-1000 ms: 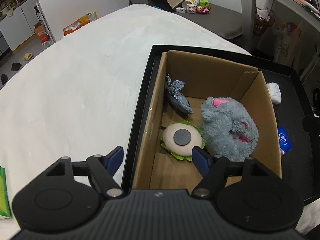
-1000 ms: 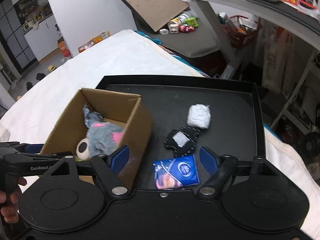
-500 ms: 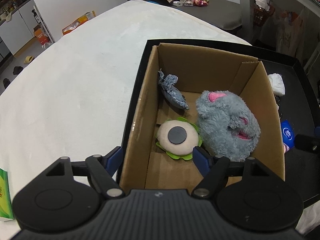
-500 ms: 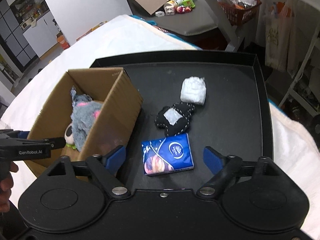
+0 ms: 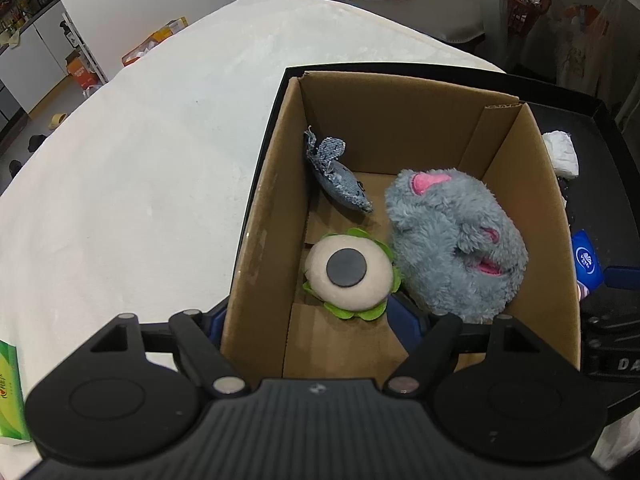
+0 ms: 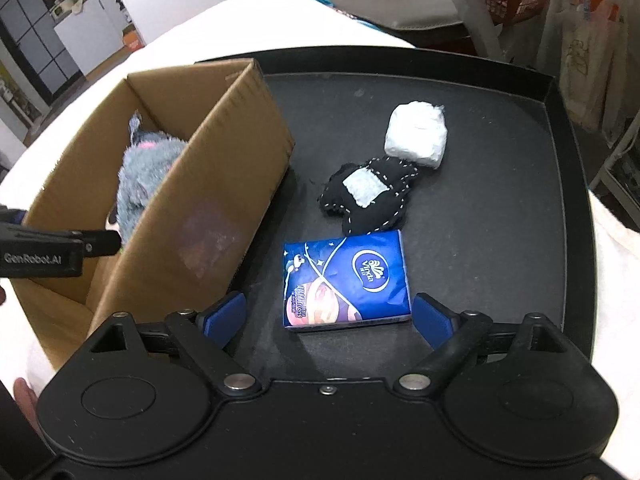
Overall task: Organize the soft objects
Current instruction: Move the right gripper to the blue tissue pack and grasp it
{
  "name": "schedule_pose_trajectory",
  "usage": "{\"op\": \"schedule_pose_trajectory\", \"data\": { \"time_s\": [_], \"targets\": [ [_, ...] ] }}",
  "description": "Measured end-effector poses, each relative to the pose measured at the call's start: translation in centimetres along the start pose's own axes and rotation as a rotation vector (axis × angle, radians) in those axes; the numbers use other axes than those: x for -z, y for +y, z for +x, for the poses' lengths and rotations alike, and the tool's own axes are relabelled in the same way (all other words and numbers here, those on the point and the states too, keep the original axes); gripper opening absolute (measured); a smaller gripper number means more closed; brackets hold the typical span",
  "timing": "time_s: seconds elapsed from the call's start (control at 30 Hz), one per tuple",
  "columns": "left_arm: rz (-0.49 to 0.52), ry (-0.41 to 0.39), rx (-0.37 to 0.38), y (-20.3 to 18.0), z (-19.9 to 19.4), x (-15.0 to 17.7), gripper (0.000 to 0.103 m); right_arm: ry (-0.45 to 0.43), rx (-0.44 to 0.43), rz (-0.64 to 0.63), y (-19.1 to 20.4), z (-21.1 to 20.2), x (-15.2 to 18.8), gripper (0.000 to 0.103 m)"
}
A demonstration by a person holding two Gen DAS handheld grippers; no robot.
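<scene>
An open cardboard box (image 5: 256, 216) stands at the left of a black tray (image 6: 500, 240). Inside it lie a denim toy (image 5: 340, 180), a white burger plush (image 5: 348, 272) with a green frill, and a grey fluffy plush (image 5: 452, 240). My left gripper (image 5: 310, 320) straddles the box's near left wall, one finger outside and one inside, jaws opening and not pressing. On the tray a blue tissue pack (image 6: 346, 280) lies between the fingers of my right gripper (image 6: 328, 318), whose jaws are opening without touching it. Beyond it lie a black stitched plush (image 6: 368, 192) and a white wrapped bundle (image 6: 416, 136).
The tray sits on a white padded surface (image 5: 140, 180). A green packet (image 5: 10, 392) lies at its near left edge. One finger of the left gripper (image 6: 98, 245) reaches over the box in the right wrist view. Shelves and clutter stand far behind.
My right gripper has sunk toward the tissue pack and its jaws have widened around it. My left gripper has closed in on the box and now straddles its wall.
</scene>
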State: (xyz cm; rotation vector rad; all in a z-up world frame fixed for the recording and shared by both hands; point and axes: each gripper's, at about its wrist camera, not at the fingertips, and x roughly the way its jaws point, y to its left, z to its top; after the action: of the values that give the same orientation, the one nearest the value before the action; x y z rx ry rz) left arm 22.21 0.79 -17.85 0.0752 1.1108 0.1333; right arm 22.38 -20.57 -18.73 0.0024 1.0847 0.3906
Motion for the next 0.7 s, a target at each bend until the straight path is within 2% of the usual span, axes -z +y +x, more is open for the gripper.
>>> {"op": "schedule_pose_trajectory", "data": {
  "time_s": [0.3,0.33,0.4,0.7],
  "targets": [
    [0.004,0.007,-0.008,-0.4,0.5,-0.1,0.08,0.024,0.048,-0.033,0.5,1.6,0.4,0.089],
    [0.004,0.008,-0.009,-0.4,0.5,-0.1,0.08,0.022,0.057,-0.039,0.5,1.7,0.4,0.088],
    [0.004,0.008,-0.009,-0.4,0.5,-0.2,0.08,0.013,0.086,-0.066,0.8,1.5,0.4,0.071],
    [-0.007,0.0,0.007,0.0,0.2,-0.1,0.08,-0.002,0.075,-0.042,0.6,-0.3,0.0,0.071]
  ]
}}
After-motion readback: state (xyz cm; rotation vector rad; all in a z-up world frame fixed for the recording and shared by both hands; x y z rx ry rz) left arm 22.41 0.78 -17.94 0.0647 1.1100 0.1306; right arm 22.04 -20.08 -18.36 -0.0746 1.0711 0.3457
